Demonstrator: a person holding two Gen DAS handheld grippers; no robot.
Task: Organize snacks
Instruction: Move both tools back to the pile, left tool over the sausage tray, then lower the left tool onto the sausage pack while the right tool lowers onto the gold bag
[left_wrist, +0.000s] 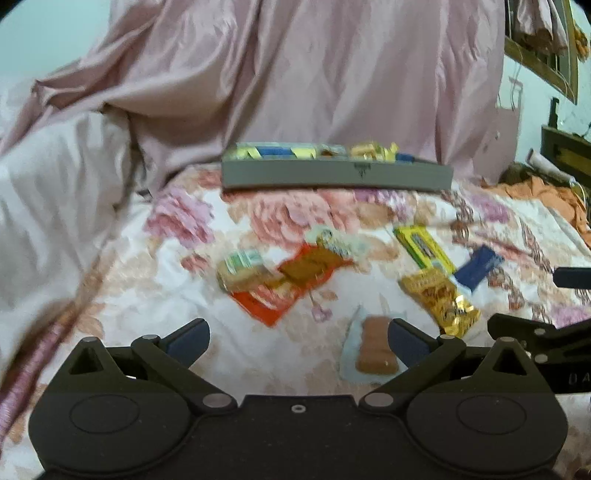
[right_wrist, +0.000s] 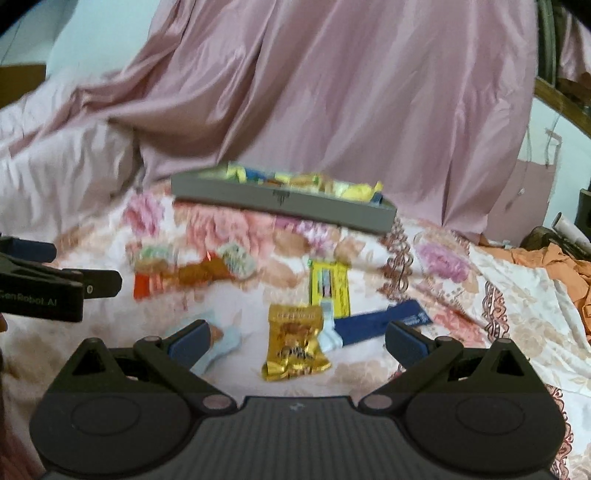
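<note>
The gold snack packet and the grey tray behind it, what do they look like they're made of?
The gold snack packet looks like metallised foil film: glossy, crinkled, catching bright highlights along its bottom edge. The grey tray looks like matte rigid board or plastic: flat straight walls, no shine, a small dark logo on its front. The blur leaves which one open.
</note>
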